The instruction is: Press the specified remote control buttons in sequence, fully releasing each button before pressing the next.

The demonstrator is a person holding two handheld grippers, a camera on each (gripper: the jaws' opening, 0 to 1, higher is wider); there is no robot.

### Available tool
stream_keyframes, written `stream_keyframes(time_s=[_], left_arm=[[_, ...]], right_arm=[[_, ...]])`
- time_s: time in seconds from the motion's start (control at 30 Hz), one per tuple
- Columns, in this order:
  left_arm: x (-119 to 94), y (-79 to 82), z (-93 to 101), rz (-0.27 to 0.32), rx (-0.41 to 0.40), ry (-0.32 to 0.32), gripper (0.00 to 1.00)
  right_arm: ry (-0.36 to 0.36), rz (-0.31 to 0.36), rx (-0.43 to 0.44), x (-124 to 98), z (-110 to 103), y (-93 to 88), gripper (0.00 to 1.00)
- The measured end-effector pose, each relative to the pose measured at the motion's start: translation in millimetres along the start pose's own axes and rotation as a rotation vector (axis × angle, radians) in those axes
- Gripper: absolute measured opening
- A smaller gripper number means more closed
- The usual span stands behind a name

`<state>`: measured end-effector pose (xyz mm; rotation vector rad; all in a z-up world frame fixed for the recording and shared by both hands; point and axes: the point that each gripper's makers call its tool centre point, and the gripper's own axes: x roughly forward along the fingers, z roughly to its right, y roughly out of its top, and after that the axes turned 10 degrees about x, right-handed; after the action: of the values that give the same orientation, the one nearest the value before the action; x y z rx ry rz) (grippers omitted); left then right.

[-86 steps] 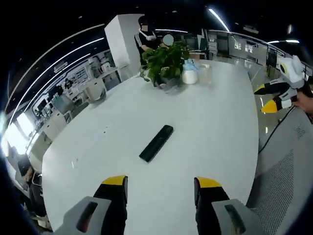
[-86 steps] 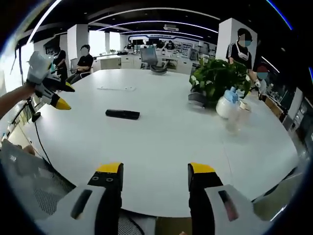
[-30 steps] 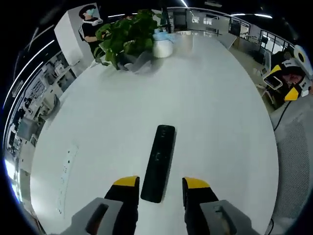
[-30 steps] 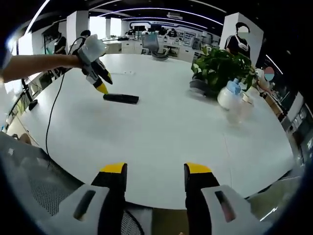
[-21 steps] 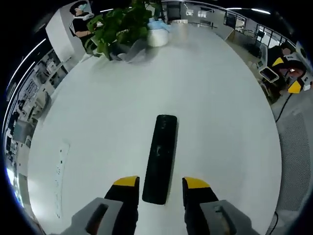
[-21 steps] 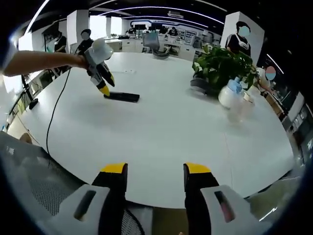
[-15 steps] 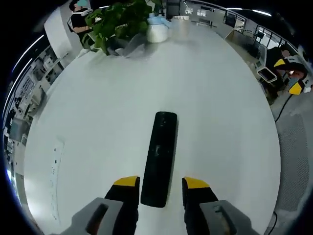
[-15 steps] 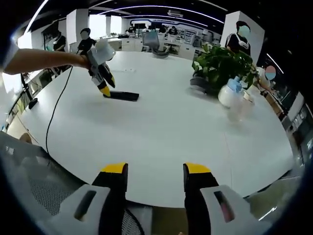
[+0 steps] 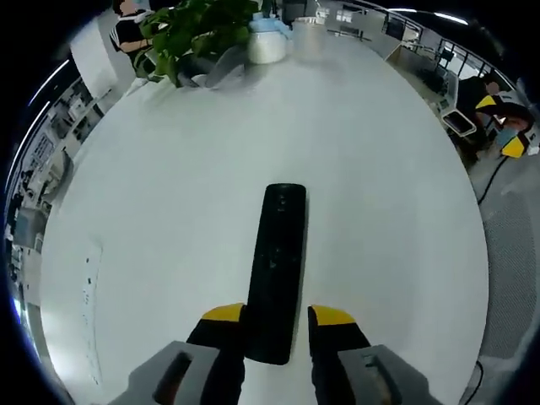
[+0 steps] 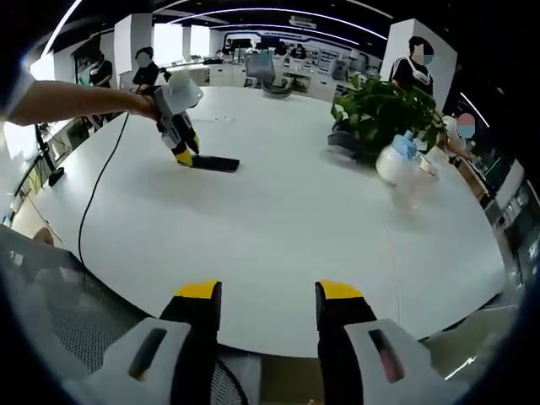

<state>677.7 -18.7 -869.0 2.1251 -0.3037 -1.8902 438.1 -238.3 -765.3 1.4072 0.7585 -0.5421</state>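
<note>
White and broad, your table (image 9: 380, 194) has bare surface on every side of the one black remote (image 9: 277, 270), which lies flat well in from the edges; in the right gripper view the remote (image 10: 208, 163) sits far across the top, and the near rim of the table (image 10: 278, 253) curves just beyond your jaws. Your left gripper (image 9: 277, 321) has its two yellow-tipped jaws set narrow, one on each side of the remote's near end; whether they touch its sides you cannot tell, and the end itself is partly hidden between them. From the right gripper view you see that left gripper (image 10: 179, 154) tilted tip-down at the remote's end. Your right gripper (image 10: 262, 295) hangs at the table's near edge, jaws apart with nothing between them. One potted plant (image 10: 375, 118) stands at the far side, with a white jug (image 10: 395, 181) just beside it. Buttons on the remote are too small to make out.
</note>
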Motion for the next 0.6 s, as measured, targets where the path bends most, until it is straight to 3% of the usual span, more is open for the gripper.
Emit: stream_keyframes(time_s=[0.1, 0.6], left_arm=[[3.5, -5.7, 0.8, -0.024, 0.001, -0.011, 0.25], [3.3, -5.3, 3.4, 0.002, 0.02, -0.033, 0.24]], right_arm=[[-0.002, -0.001, 0.003, -0.2, 0.5, -0.3, 0.46], [0.004, -0.005, -0.006, 0.0, -1.1, -0.6, 0.45]])
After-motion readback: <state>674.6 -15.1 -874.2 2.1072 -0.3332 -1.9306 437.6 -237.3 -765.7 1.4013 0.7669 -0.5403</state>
